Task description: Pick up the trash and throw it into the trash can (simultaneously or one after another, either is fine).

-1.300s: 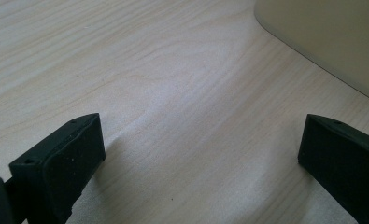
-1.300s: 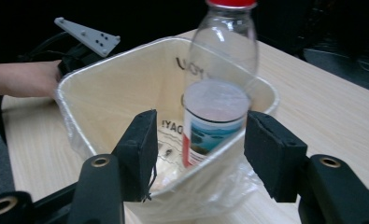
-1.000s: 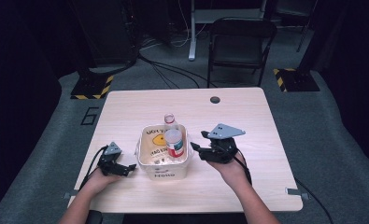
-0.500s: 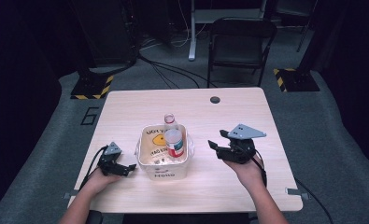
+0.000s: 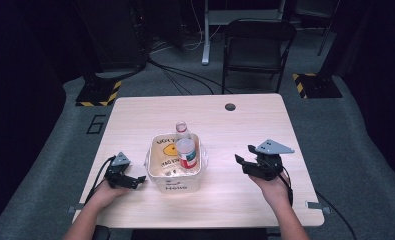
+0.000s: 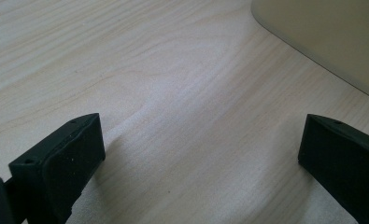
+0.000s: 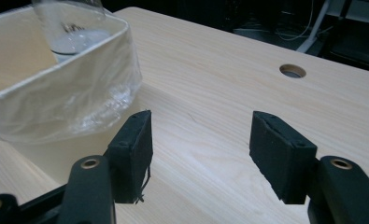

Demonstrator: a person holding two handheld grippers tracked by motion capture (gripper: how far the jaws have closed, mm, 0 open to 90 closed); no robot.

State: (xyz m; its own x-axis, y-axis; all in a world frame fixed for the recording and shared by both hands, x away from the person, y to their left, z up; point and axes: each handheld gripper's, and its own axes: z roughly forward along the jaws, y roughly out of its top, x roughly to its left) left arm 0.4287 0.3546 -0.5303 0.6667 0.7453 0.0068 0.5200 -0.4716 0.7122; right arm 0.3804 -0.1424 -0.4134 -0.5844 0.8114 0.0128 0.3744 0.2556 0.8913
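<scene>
pale wooden table [image 5: 235, 130], seemingly dark room

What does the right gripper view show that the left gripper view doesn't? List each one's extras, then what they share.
Right gripper view alone: the clear bottle standing in the bin, the table's round hole, and the dark room beyond the table edge. Left gripper view alone: nothing extra, just a plain corner of the bin's wall. Shared: the light wooden table, the cream bin, and open black jaws with nothing between them.

A clear bottle [image 5: 186, 148] with a red label leans inside a translucent bin [image 5: 177, 181] mid-table.
</scene>
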